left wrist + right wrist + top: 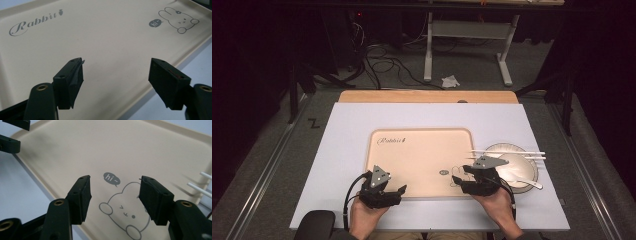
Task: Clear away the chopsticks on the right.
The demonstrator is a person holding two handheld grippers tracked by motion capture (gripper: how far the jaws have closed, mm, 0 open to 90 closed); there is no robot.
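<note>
A beige tray point(422, 150) with "Rabbit" lettering lies in the middle of the white table board point(337, 150). My left gripper point(398, 192) hovers at the tray's near left edge; in the left gripper view point(116, 62) its jaws stand wide apart over bare tray point(105, 32). My right gripper point(458, 178) is over the tray's near right corner. Its jaws point(113, 178) are open above the printed rabbit drawing point(125, 212), with nothing between them. The left gripper's fingers point(10, 143) show at the upper left of the right gripper view.
A white plate point(507, 146) sits just right of the tray, with two white chopsticks point(512, 154) across it and a spoon point(527, 182) in it. The chopstick ends point(200, 188) lie beyond the tray's rim. Cables and a stand are on the floor behind the table.
</note>
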